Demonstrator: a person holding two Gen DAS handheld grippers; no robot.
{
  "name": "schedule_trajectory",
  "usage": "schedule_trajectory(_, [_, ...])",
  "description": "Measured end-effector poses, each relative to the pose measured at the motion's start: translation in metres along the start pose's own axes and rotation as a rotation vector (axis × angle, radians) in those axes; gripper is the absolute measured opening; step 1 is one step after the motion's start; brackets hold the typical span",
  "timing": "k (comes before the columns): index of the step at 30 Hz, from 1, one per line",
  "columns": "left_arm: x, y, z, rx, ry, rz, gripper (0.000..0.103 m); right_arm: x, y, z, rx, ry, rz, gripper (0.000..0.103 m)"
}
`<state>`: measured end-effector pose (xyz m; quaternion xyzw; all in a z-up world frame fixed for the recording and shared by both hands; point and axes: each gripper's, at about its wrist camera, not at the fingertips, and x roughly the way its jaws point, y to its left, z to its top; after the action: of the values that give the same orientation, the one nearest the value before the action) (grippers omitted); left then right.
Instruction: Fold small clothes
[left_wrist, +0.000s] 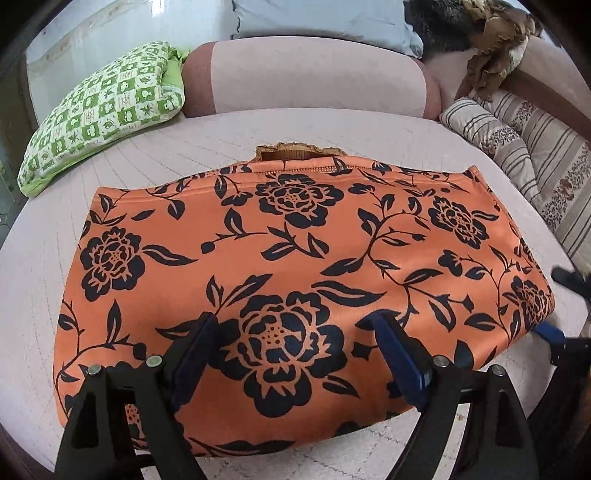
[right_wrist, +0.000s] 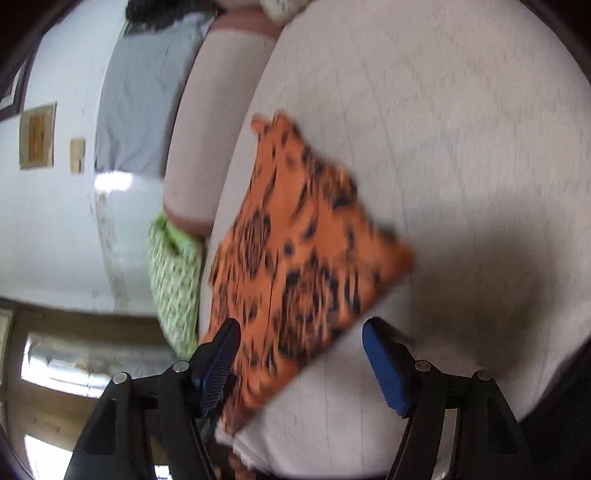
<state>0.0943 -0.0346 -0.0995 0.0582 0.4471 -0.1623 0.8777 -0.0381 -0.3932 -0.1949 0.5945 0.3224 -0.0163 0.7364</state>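
Observation:
An orange garment (left_wrist: 295, 251) with a black flower print lies folded flat on the pale pink quilted bed (left_wrist: 44, 266). A brown ruffled edge (left_wrist: 295, 150) pokes out at its far side. My left gripper (left_wrist: 293, 328) hovers open over the near part of the garment, with only cloth below it. One blue finger of the right gripper (left_wrist: 550, 332) shows at the garment's right edge. In the rolled, blurred right wrist view, my right gripper (right_wrist: 301, 332) stands open over a corner of the garment (right_wrist: 295, 251), its pads apart from the cloth.
A green-and-white checked pillow (left_wrist: 99, 114) lies at the bed's far left. A pink bolster (left_wrist: 306, 77) runs along the back with a light blue pillow (left_wrist: 325, 22) behind it. Striped bedding (left_wrist: 524, 147) and a brown cloth (left_wrist: 495, 55) sit at the right.

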Motion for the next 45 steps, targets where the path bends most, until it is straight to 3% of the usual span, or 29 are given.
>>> schedule_trajectory(5, [-0.001, 0.005, 0.005, -0.02, -0.025, 0.007, 0.088, 0.015, -0.002, 0.015, 0.056, -0.028, 0.02, 0.073])
schedule_trajectory(11, [0.017, -0.001, 0.003, 0.027, 0.015, 0.057, 0.088, 0.034, 0.027, 0.002, -0.065, -0.049, -0.008, 0.071])
schedule_trajectory(14, [0.009, 0.003, 0.01, -0.022, 0.007, 0.022, 0.088, 0.039, 0.035, 0.002, -0.117, -0.038, -0.054, 0.073])
schedule_trajectory(17, [0.005, 0.002, 0.015, -0.027, -0.011, 0.045, 0.088, 0.035, 0.038, 0.0, -0.133, -0.04, -0.062, 0.073])
schedule_trajectory(23, [0.009, 0.006, 0.017, -0.069, 0.03, 0.067, 0.088, 0.032, 0.052, 0.0, -0.193, -0.061, -0.084, 0.073])
schedule_trajectory(34, [0.003, 0.013, 0.024, -0.075, 0.019, 0.103, 0.088, 0.042, 0.046, 0.004, -0.184, -0.046, -0.105, 0.073])
schedule_trajectory(38, [0.032, 0.015, 0.013, -0.06, 0.074, 0.123, 0.09, 0.048, 0.035, 0.007, -0.156, -0.032, -0.107, 0.073])
schedule_trajectory(39, [0.028, 0.015, 0.014, -0.06, 0.057, 0.124, 0.09, 0.048, 0.036, 0.008, -0.163, -0.026, -0.11, 0.072])
schedule_trajectory(40, [0.022, 0.016, 0.017, -0.069, 0.061, 0.125, 0.09, 0.049, 0.04, 0.008, -0.189, -0.015, -0.119, 0.064])
schedule_trajectory(41, [0.015, 0.017, 0.019, -0.084, 0.049, 0.124, 0.09, 0.049, 0.043, 0.008, -0.211, -0.007, -0.125, 0.04])
schedule_trajectory(42, [0.006, 0.018, 0.022, -0.093, 0.017, 0.121, 0.09, 0.049, 0.045, 0.009, -0.226, -0.003, -0.145, 0.031])
schedule_trajectory(43, [-0.006, 0.019, 0.022, -0.079, -0.038, 0.132, 0.09, 0.049, 0.044, 0.011, -0.223, 0.001, -0.15, 0.03])
schedule_trajectory(45, [-0.01, 0.021, 0.019, -0.059, -0.067, 0.173, 0.09, 0.051, 0.041, 0.013, -0.217, 0.008, -0.158, 0.03])
